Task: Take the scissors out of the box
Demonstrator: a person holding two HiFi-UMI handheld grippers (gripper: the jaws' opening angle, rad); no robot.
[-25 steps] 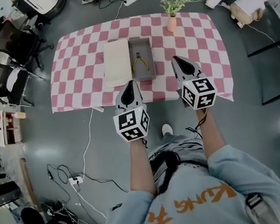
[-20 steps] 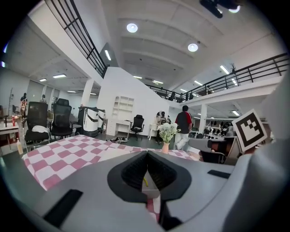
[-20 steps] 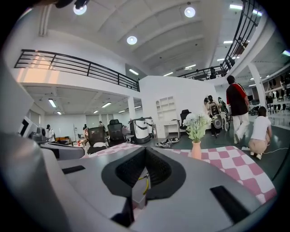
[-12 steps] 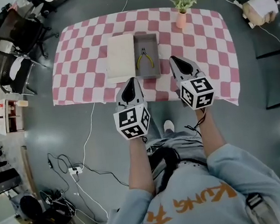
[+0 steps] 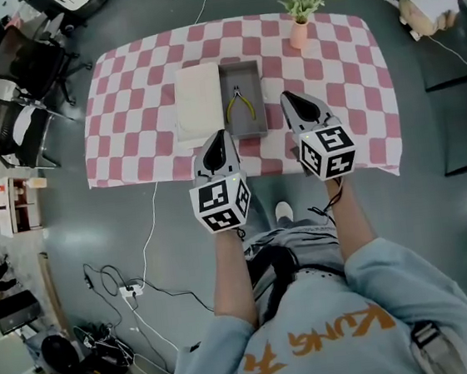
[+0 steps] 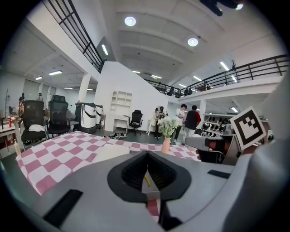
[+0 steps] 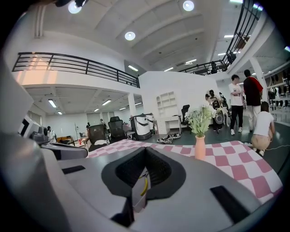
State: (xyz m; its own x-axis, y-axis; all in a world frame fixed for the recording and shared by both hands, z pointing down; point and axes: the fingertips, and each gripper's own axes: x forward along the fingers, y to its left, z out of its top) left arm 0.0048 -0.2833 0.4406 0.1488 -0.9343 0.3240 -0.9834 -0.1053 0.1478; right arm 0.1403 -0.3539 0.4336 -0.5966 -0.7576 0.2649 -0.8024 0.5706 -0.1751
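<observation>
The left tool (image 5: pixel 219 137) and the right tool (image 5: pixel 285 97) are held side by side over the near edge of the worktop (image 5: pixel 124 110), which is covered by a pink-and-white checked cloth. In the left gripper view the left tool (image 6: pixel 146 153) is seen closed, jaw tips met, nothing gripped. In the right gripper view the right tool (image 7: pixel 145 148) is likewise closed and empty. An open grey box (image 5: pixel 230 129) is placed at 1 o'clock of the left tool and at 10 o'clock of the right tool. The scissors (image 5: pixel 239 104), yellow-handled, are found lying inside the box, untouched by either tool. A cream lid (image 5: pixel 197 102) is laid flat against the box at its 9 o'clock. A vase of white flowers (image 5: pixel 299 30) is noted at 1 o'clock of the box, near the far edge.
</observation>
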